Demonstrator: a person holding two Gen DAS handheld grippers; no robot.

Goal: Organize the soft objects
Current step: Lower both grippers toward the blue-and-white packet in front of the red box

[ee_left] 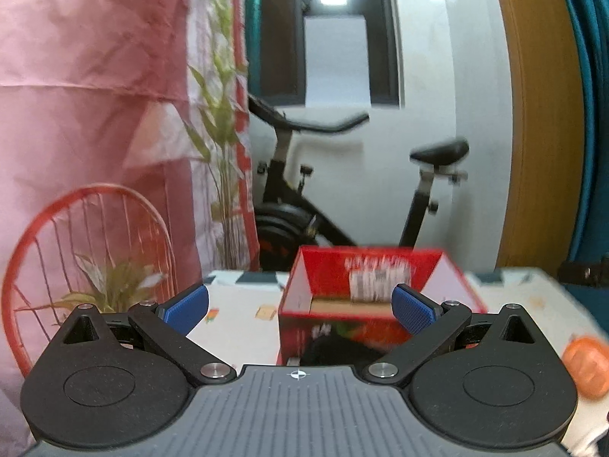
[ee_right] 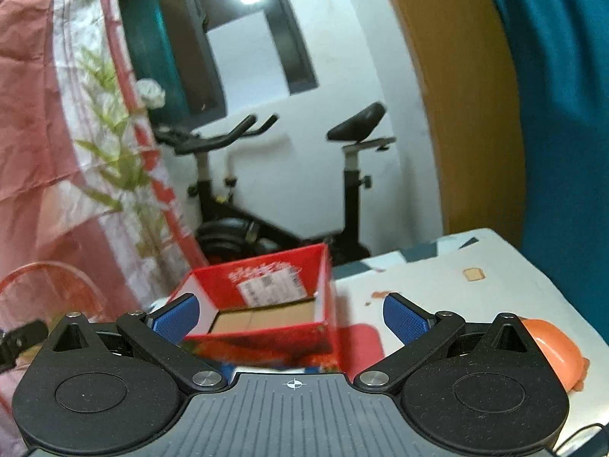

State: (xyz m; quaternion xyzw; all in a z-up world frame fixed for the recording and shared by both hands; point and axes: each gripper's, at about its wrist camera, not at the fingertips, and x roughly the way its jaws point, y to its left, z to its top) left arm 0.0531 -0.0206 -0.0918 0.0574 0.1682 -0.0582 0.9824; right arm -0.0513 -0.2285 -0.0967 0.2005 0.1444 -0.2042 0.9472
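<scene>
- Both pairs of blue-padded fingers are spread wide with nothing between them: the left gripper (ee_left: 300, 306) and the right gripper (ee_right: 291, 316) each hold empty air above the table.
- Ahead of both grippers stands an open red box (ee_left: 365, 266) on a white patterned tablecloth (ee_left: 243, 304); its floor shows brown cardboard, and a white printed label sits on its inner back wall.
- From the left wrist view the box sits slightly right of centre, and the right-hand blue pad (ee_left: 413, 308) overlaps its front edge in the picture; whether they touch cannot be told.
- From the right wrist view the same box (ee_right: 274, 278) lies between the two pads and a little beyond them, tilted in the frame.
- An orange soft object (ee_left: 586, 365) lies on the cloth at the far right of the left view, well apart from the box; its shape is blurred.
- In the right view an orange soft object (ee_right: 559, 350) rests on the table just behind the right finger's linkage, partly hidden by it.
- A red soft item (ee_right: 361, 346) lies just beside the box's right front corner, too blurred to identify.
- Something dark (ee_left: 335, 350) lies in front of the box in the left view, unclear.
- Behind the table stand an exercise bike (ee_left: 342, 205), a leafy plant (ee_left: 220, 133), a pink curtain (ee_left: 87, 76) and a red wire chair (ee_left: 87, 243).
</scene>
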